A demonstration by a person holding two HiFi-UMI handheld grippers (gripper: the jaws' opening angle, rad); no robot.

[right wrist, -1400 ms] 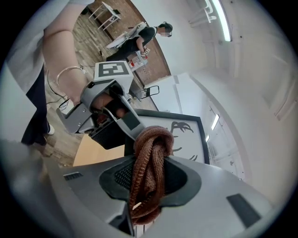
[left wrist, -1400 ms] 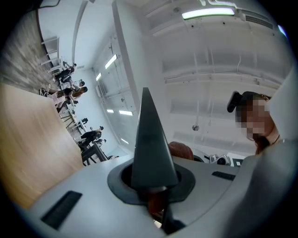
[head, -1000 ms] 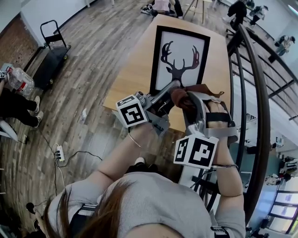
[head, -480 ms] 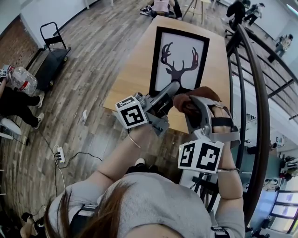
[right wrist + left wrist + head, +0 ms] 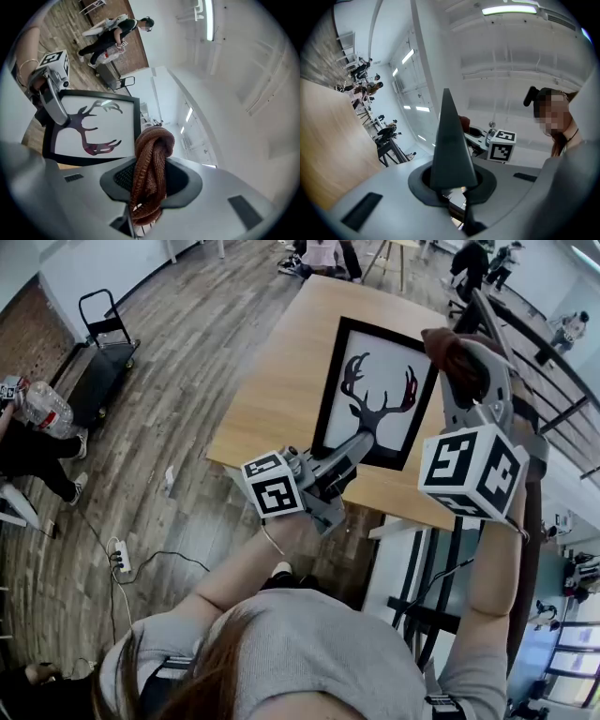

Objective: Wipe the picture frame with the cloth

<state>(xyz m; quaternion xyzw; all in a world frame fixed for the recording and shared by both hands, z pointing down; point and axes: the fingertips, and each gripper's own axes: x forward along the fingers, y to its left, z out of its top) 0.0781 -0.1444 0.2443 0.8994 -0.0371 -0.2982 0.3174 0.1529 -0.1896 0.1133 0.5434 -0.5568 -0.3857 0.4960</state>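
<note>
Holding a brown cloth (image 5: 448, 354) clamped between the jaws of the right gripper (image 5: 461, 352), raised at the upper right of the head view, just beside the top right corner of the picture frame (image 5: 380, 395) and apparently clear of its glass. Seen in the right gripper view as a tight, rope-like twist bulging a little past the jaw tips. Found at the centre of the head view, on the wooden table (image 5: 272, 362): that black-bordered deer print, lower edge toward the table's near edge. Resting the left gripper (image 5: 366, 438), jaws shut together on nothing, at the lower part of the frame; hard to say whether actually touching or only hovering over it. Judged from this: between strokes or about to begin one, wiping not visibly finished. Worth watching from here: bringing the cloth down too steeply could put bare jaw tips on the glass, with so little fabric sticking out, and scratch rather than wipe. Could also shove the frame toward the near table edge if pressed hard, a closed gripper tip giving only a weak brace. Might lose the cloth too, dragged out of the clamp by friction on a long stroke.
</note>
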